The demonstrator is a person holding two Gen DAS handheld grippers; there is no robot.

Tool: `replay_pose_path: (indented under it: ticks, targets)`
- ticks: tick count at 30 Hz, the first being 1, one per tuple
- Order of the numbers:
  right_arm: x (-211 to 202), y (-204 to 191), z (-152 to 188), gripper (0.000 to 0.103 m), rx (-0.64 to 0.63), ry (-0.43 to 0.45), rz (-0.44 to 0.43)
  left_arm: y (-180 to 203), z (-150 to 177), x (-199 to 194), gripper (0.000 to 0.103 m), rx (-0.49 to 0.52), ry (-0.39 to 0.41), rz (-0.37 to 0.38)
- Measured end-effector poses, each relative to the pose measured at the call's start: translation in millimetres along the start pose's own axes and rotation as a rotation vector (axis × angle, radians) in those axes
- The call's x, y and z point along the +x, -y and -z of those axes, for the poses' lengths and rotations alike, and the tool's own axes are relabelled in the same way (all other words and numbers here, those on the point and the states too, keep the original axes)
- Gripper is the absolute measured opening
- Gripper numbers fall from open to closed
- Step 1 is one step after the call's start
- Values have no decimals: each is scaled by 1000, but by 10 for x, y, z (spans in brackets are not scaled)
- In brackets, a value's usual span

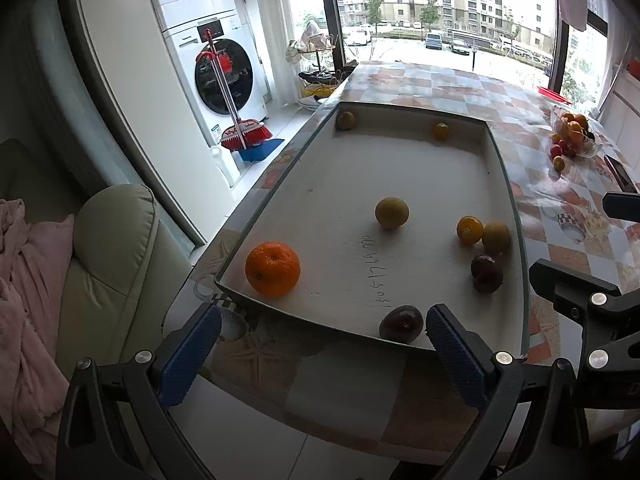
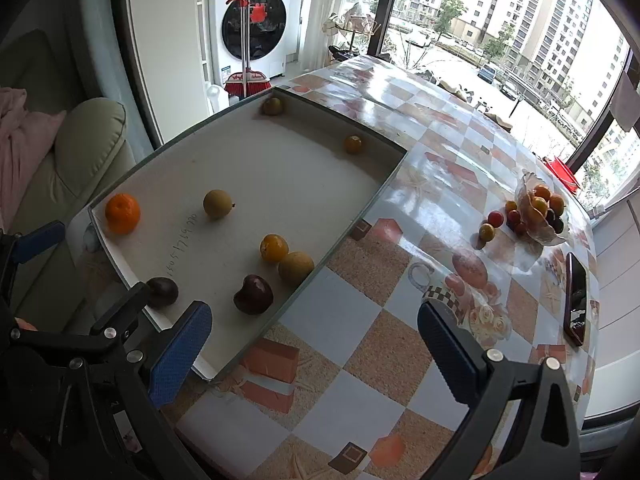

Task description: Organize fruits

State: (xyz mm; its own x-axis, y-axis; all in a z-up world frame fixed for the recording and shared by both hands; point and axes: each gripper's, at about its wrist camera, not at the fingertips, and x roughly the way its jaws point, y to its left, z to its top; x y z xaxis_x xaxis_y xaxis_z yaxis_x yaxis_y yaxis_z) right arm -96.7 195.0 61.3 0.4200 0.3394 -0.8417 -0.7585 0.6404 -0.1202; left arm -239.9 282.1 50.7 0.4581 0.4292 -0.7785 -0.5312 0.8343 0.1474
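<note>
Dark plum (image 1: 401, 324), lower centre of tray (image 1: 280, 184): likely light, smooth, bruisable, grip its widest sides; left gripper (image 1: 322, 354) and right gripper (image 2: 316, 354) spread, empty.

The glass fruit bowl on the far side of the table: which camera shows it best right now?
The right wrist view. There the glass fruit bowl is clear of the edge, its piled fruit and the loose ones beside it distinct. In the left wrist view the bowl sits small at the right margin, distorted, with its fruit blending together.
</note>
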Motion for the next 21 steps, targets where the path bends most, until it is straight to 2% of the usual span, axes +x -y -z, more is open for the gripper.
replay_pose_path:
  ticks: [21]
  targets:
    - [33,2,-20,103,3,-2,-4,-7,12,29,103,3,0,1]
